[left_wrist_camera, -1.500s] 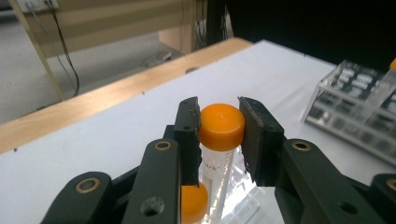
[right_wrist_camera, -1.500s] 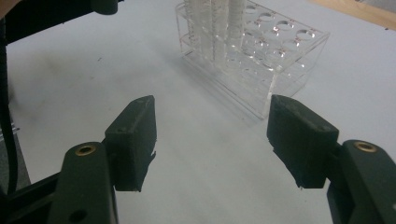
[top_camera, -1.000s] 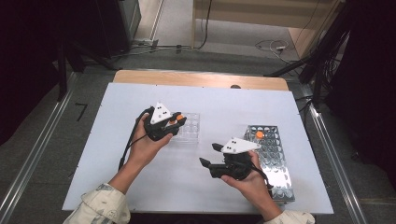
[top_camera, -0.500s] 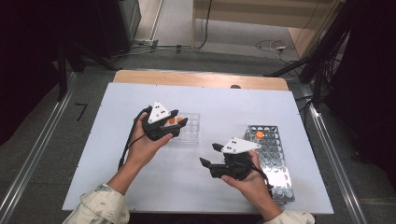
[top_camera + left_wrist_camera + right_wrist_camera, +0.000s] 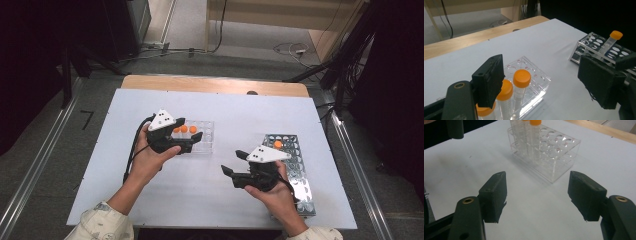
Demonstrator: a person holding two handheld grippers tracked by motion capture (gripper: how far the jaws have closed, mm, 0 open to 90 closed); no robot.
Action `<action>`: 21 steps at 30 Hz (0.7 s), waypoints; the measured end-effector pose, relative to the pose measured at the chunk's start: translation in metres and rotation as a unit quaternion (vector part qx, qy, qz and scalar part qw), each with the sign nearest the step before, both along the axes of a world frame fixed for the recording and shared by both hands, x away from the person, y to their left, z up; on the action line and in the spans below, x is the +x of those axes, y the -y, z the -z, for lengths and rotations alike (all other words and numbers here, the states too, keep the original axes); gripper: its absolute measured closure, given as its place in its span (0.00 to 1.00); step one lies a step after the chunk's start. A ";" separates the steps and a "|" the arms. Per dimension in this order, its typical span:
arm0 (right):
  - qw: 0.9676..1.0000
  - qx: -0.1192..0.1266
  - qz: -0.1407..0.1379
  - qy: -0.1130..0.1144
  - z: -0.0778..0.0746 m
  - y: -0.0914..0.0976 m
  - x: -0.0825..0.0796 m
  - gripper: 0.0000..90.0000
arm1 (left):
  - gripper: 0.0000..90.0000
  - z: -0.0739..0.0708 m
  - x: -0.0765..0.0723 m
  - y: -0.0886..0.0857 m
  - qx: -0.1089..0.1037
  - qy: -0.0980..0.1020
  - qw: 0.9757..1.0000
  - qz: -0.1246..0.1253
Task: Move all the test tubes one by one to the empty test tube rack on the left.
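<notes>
Three clear plastic tubes with orange screw caps (image 5: 521, 82) stand upright in the clear acrylic rack (image 5: 200, 136) at the left-centre of the white table (image 5: 225, 110). One more orange-capped tube (image 5: 610, 41) leans in the perforated metal rack (image 5: 290, 165) at the right. Judged from this layout, the transfer of tubes from the metal rack to the acrylic rack is mostly done, with a single tube left to move. The left gripper (image 5: 192, 141) hovers just over the acrylic rack; its jaws have just been opening and now stand wide. The nearest cap sits beside the left pad, with nothing pressed between the pads. The right gripper (image 5: 234, 162) hangs above bare table between the two racks, jaws wide apart and empty, pointing towards the acrylic rack.
</notes>
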State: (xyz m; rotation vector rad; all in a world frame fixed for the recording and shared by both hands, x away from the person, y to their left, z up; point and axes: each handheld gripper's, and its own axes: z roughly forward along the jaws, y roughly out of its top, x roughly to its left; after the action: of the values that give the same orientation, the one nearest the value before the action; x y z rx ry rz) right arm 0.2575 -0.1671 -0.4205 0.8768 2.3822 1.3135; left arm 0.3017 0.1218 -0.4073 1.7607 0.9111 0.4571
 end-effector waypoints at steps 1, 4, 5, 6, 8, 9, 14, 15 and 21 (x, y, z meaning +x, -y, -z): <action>1.000 0.002 0.004 0.003 -0.002 0.003 -0.001 0.32 | 0.24 0.000 -0.001 0.000 0.002 0.002 1.000 0.001; 1.000 0.005 0.018 0.013 -0.008 0.012 -0.002 0.31 | 0.24 -0.001 -0.005 0.000 0.000 0.002 1.000 0.004; 1.000 0.006 0.023 0.016 -0.009 0.016 -0.002 0.31 | 0.24 -0.001 -0.005 0.000 0.001 0.004 1.000 0.004; 0.999 0.008 0.027 0.019 -0.011 0.020 -0.002 0.31 | 0.24 -0.001 -0.006 0.000 0.003 0.004 1.000 0.004; 0.999 0.010 0.040 0.024 -0.013 0.029 -0.001 0.31 | 0.24 -0.001 -0.006 0.000 0.004 0.005 1.000 0.003; 0.998 0.010 0.047 0.027 -0.014 0.034 -0.001 0.31 | 0.24 -0.001 -0.006 0.000 0.004 0.005 1.000 0.003; 0.996 0.014 0.083 0.041 -0.020 0.058 0.002 0.30 | 0.24 -0.001 -0.006 0.000 0.005 0.006 1.000 0.003; 0.995 0.017 0.089 0.042 -0.021 0.064 0.003 0.30 | 0.24 -0.001 -0.006 0.000 0.005 0.006 1.000 0.002; 0.989 0.026 0.136 0.053 -0.026 0.093 0.010 0.30 | 0.24 -0.001 -0.007 -0.001 0.006 0.008 1.000 0.001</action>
State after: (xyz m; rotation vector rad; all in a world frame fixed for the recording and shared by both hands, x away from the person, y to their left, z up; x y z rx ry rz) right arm 0.2678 -0.2601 -0.3948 1.0746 2.0707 1.2845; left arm 0.2951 0.1223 -0.4063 1.7670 0.8971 0.4754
